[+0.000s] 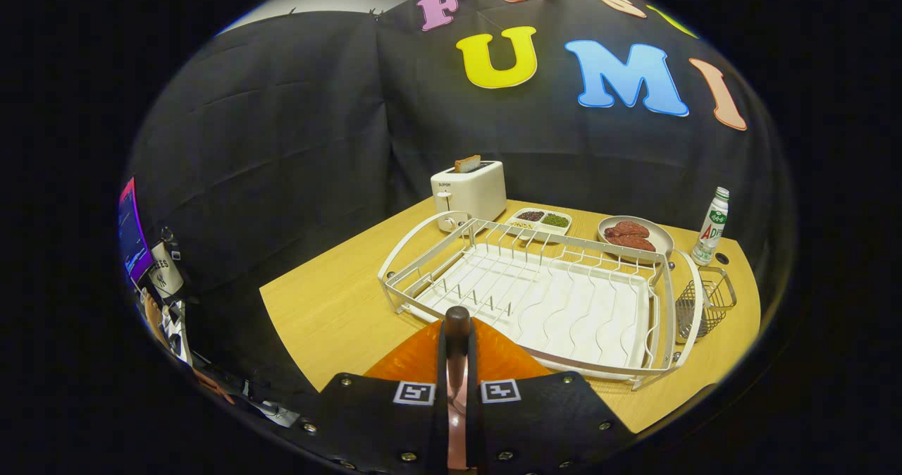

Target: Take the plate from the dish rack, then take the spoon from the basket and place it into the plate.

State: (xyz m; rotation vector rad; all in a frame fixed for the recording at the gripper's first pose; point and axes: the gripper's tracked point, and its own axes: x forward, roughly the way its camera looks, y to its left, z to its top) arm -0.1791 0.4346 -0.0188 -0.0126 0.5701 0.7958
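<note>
My gripper (456,352) is shut on the spoon (456,320); its dark rounded end sticks up between the fingers and a pinkish stem runs down between them. Right under the fingers lies the orange plate (409,364) on the wooden table (331,313), in front of the dish rack's near corner. The white wire dish rack (423,249) stands just beyond, with nothing in it. The small wire basket (705,306) hangs on the rack's right end. Whether the spoon touches the plate I cannot tell.
Behind the rack stand a white toaster (468,192) with a bread slice in it, a divided dish of beans (539,221), a plate of meat (634,237) and a bottle (710,226). The table's left edge runs close to the plate.
</note>
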